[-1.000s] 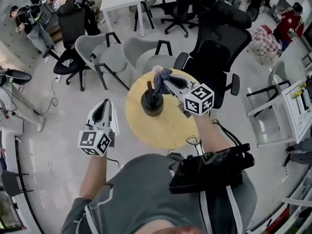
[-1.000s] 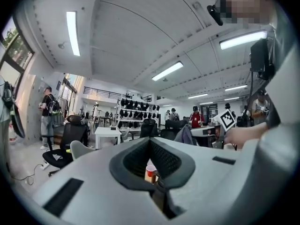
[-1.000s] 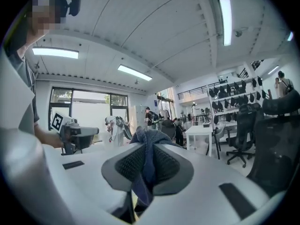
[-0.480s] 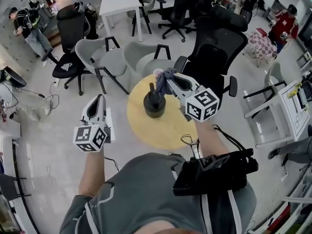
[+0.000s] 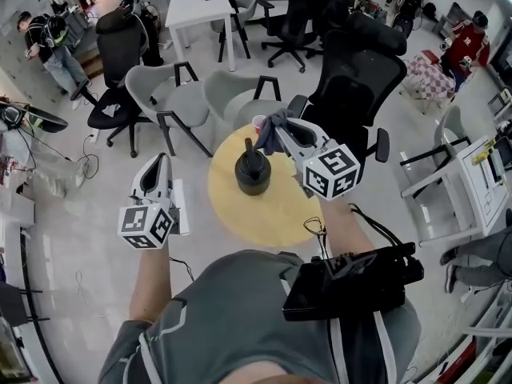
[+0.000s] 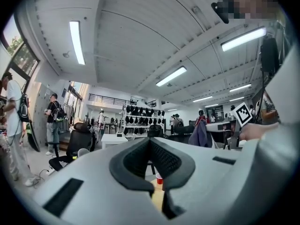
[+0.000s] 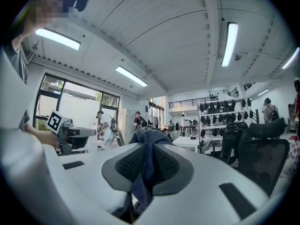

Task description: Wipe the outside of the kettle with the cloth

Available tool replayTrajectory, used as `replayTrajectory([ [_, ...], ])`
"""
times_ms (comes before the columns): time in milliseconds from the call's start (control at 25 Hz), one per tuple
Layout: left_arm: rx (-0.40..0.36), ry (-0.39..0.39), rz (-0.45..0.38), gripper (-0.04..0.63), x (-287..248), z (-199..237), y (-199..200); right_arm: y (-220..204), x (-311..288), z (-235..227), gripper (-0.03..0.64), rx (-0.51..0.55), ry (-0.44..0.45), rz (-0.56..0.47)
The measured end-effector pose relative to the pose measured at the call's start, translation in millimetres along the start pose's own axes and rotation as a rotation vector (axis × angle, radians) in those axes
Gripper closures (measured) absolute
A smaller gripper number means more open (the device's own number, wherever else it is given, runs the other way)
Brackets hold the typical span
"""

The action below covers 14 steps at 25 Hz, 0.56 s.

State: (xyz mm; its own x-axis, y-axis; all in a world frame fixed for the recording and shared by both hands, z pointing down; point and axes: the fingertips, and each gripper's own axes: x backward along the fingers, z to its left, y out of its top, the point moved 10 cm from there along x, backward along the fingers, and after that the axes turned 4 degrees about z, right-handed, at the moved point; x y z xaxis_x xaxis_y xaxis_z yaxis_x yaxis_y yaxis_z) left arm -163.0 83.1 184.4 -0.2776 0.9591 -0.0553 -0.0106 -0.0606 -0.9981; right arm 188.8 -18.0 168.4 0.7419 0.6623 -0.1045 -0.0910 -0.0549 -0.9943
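A squat black kettle (image 5: 253, 172) with an upright handle stands on the round yellow table (image 5: 272, 210). My right gripper (image 5: 279, 132) hovers just beyond and right of the kettle, shut on a blue-grey cloth (image 5: 270, 126). In the right gripper view the cloth (image 7: 148, 161) hangs pinched between the dark pads of that gripper (image 7: 149, 146). I cannot tell whether the cloth touches the kettle. My left gripper (image 5: 158, 169) hangs off the table's left side, shut and empty. Its pads (image 6: 136, 161) meet in the left gripper view.
A small red cup (image 5: 258, 122) stands at the table's far edge. Grey chairs (image 5: 164, 90) and a black office chair (image 5: 352, 86) ring the table's far side. A white desk (image 5: 196, 6) stands further back, and people stand at the room's edges.
The left gripper has drifted slightly left and away from the table. The right gripper keeps the cloth beside the kettle, almost unmoved.
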Motion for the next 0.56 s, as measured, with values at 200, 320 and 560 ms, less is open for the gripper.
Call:
replayTrajectory([
  [200,-0.004,0.014,-0.004,0.586,3,-5,2,2,6,-2,0.555,0.008,0.002,-0.001],
  [320,-0.006,0.013,-0.007,0.586,4,-10,5,5,9,-3,0.555,0.008,0.001,0.001],
  [560,-0.007,0.054,0.004,0.587,23,-6,2,6,0,8,0.555,0.011,0.042,0.001],
])
